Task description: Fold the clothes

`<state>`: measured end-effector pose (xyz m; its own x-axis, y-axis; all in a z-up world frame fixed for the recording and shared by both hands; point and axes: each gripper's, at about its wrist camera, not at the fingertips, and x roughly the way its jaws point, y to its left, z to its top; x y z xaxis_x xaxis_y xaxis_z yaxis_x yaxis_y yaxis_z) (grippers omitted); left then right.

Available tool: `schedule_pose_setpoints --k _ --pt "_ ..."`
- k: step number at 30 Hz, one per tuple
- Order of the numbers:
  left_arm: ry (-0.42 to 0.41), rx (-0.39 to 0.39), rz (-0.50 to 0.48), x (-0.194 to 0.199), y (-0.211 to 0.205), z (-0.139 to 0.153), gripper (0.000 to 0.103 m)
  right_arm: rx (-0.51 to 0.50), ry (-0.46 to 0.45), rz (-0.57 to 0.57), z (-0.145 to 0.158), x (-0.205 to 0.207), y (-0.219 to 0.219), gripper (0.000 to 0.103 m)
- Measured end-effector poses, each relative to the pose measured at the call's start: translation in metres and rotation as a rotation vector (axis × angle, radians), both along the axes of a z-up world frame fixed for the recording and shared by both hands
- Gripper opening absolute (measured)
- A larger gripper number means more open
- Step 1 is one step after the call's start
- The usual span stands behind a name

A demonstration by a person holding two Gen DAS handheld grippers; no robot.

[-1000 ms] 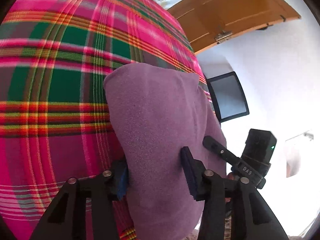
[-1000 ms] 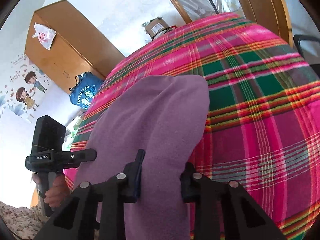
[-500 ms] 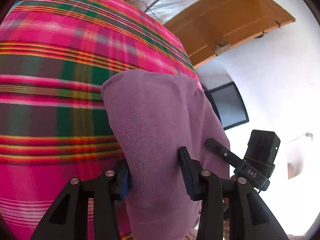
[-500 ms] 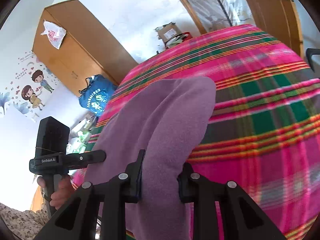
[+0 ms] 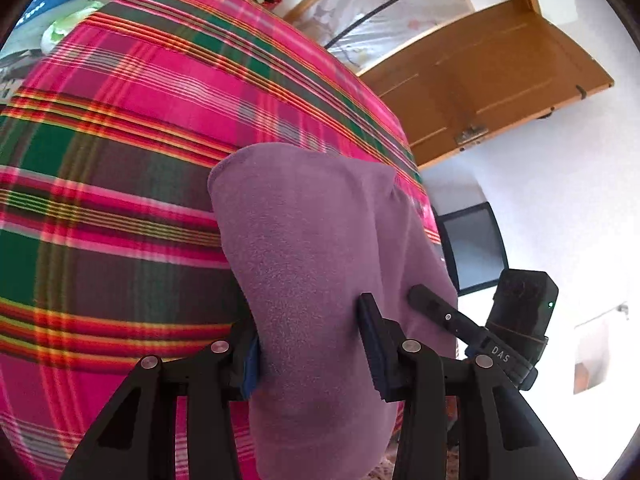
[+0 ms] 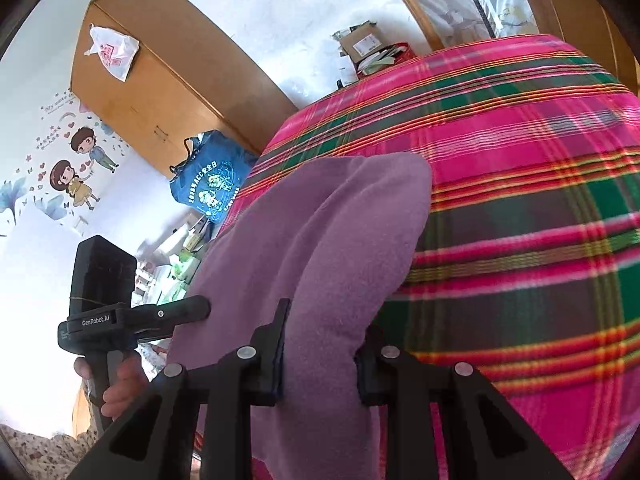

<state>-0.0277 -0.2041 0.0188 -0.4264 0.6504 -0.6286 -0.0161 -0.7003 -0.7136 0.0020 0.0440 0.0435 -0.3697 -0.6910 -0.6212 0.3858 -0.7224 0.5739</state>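
Left wrist view first: the plaid cloth, pink with green and yellow bands, fills the left side, spread over what looks like a bed, and the purple garment rises from the bottom centre with its folded far edge lying on the plaid. The left tongs have it pinched, a thick fold of purple fleece filling the gap between the two pads, so they stand part-way apart and clamped on cloth. Just right of them the right tongs poke in, one black finger laid against the garment's right edge. Behind that stands a dark screen, and a wooden door sits up in the top right. Over to the right wrist view: far left, a wooden wardrobe and cartoon wall stickers, a blue bag on the floor, and the person's left hand wrapped around the handle, the left tongs pointing level into the garment's left edge. Centre, the right tongs squeeze a narrower bunch of the purple fabric, pads pressed on both sides, angled downward. Right of that, plaid runs to the edge.
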Motion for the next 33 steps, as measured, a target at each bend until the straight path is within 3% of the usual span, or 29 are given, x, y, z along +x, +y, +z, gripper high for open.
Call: schedule_pose_setpoints --k 33 --pt "-0.024 -0.060 0.253 -0.087 -0.135 0.002 0.044 -0.014 0.011 0.135 -0.007 -0.109 -0.149 0.026"
